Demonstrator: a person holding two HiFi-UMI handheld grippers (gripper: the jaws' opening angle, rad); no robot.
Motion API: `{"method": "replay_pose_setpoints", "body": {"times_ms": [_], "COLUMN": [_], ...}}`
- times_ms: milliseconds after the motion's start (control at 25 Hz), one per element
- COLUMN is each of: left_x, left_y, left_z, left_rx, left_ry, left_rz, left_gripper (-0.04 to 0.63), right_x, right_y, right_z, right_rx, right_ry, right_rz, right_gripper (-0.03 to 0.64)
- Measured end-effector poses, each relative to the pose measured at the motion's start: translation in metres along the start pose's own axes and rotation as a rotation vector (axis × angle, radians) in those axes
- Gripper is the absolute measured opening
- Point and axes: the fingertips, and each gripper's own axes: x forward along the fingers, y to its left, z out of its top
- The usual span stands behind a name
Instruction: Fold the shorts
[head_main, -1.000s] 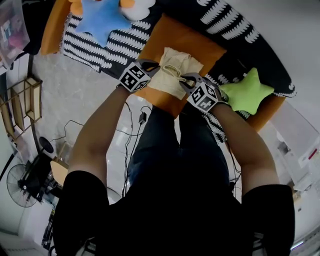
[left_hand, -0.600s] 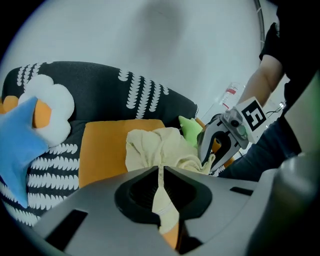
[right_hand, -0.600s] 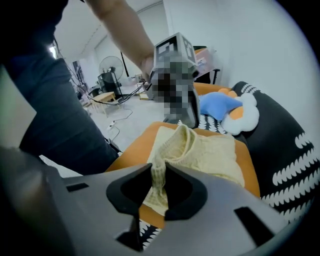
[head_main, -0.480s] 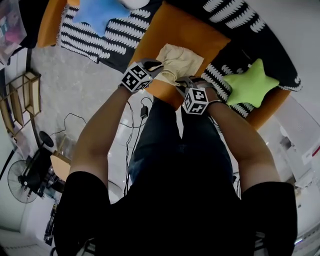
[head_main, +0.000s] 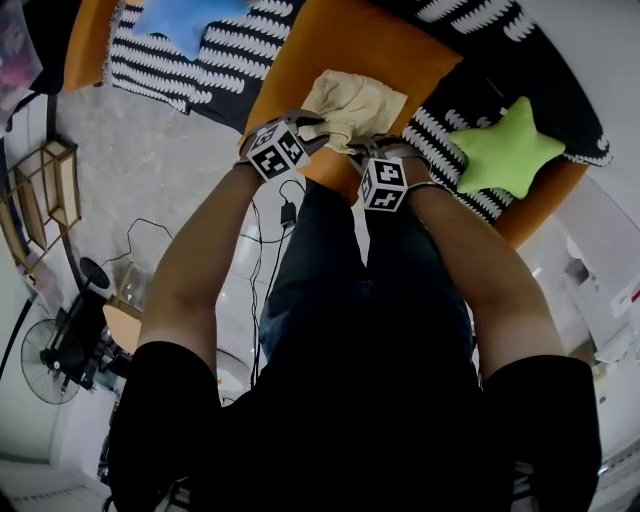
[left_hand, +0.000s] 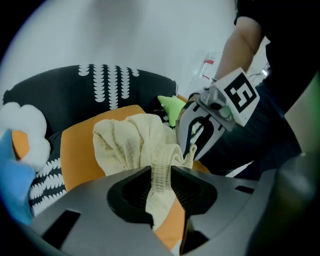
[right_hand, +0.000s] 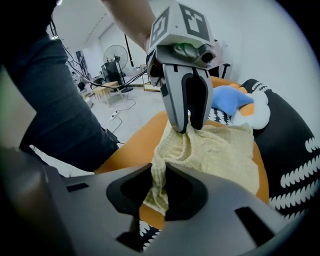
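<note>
OK, shorts (head_main: 352, 103) lie bunched on the cushion (head_main: 400, 45), at its near edge. Right claw (right_hand: 159, 175) pinches the waistband. Left claw (left_hand: 161, 172) has just been opening, with the band slack between its pads. Light, limp knit, so I'd grip the waistband corners. Cushion's far half is open room; its near edge drops off.

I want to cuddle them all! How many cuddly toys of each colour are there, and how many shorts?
Green toy: 1
Blue toy: 1
White toy: 1
Shorts: 1
Total: 4
</note>
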Motion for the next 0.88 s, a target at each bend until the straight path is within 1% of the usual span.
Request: {"method": "replay_pose_setpoints", "body": {"times_ms": [80, 200, 440, 600, 720, 760, 800, 880], "left_x": [0.003, 0.007, 0.017, 0.027, 0.028, 0.028, 0.027, 0.025], "left_y": [-0.001, 0.001, 0.004, 0.001, 0.003, 0.004, 0.004, 0.005], "left_z": [-0.007, -0.016, -0.042, -0.053, -0.056, -0.057, -0.057, -0.056], "left_rx": [0.057, 0.084, 0.033, 0.006, -0.005, -0.009, -0.013, -0.022], "left_ry": [0.045, 0.075, 0.103, 0.113, 0.115, 0.115, 0.114, 0.111], "left_rz": [0.023, 0.030, 0.005, -0.004, 0.003, 0.006, 0.009, 0.018], "left_gripper": [0.118, 0.109, 0.107, 0.109, 0.109, 0.109, 0.110, 0.110], "right_x": [0.002, 0.006, 0.020, 0.031, 0.033, 0.033, 0.032, 0.030], "right_y": [0.001, 0.002, 0.005, 0.010, 0.009, 0.010, 0.011, 0.014], "right_z": [-0.003, -0.010, -0.021, -0.028, -0.027, -0.026, -0.025, -0.023], "right_rx": [-0.005, 0.014, 0.105, 0.188, 0.212, 0.219, 0.225, 0.226], "right_ry": [0.012, 0.034, 0.061, 0.068, 0.062, 0.060, 0.059, 0.059], "right_rz": [-0.004, -0.013, -0.014, -0.001, 0.005, 0.011, 0.019, 0.034], "right_gripper": [0.067, 0.069, 0.072, 0.074, 0.078, 0.084, 0.104, 0.161]}}
